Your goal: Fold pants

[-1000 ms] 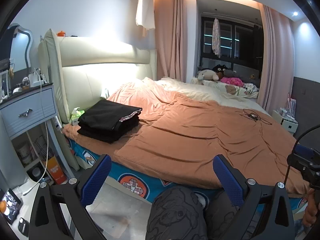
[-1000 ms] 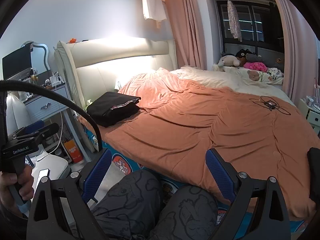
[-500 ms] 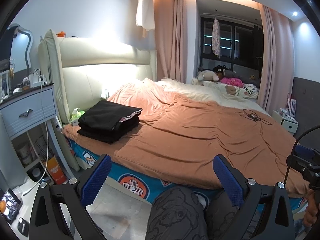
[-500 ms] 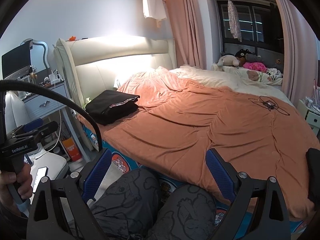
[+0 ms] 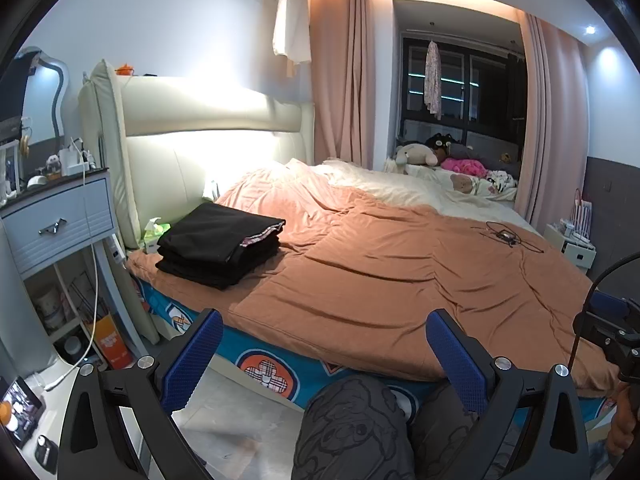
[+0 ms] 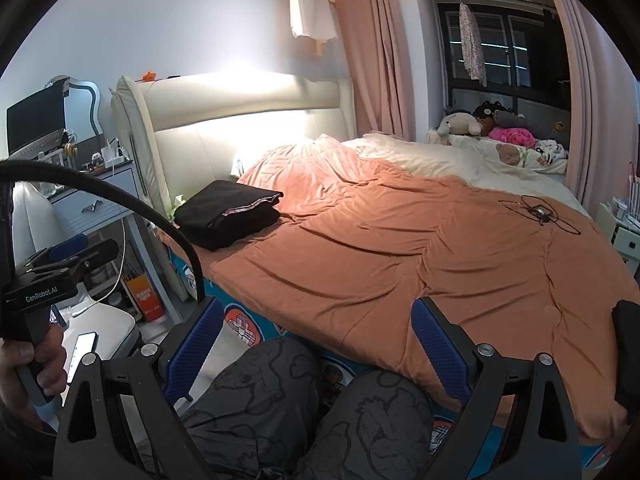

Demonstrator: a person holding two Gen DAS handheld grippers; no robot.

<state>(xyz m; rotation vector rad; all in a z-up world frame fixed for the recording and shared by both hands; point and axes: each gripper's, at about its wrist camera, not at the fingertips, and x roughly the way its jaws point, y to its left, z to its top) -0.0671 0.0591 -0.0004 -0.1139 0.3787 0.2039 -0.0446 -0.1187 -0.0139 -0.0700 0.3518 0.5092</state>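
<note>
- Left wrist view: we see our knees (image 5: 352,428) below the left gripper (image 5: 324,356), before the bed (image 5: 400,272); a nightstand (image 5: 60,220) stands left.
- Folded black pants (image 5: 218,242) lie on the bed's near-left corner, well apart from both grippers' wide-open, empty jaws.
- Right gripper (image 6: 318,344): we read "GenRobot.AI" on the left handle (image 6: 40,294).

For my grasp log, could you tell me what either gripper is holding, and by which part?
Nothing: both the left gripper and right gripper are open and empty.
</note>
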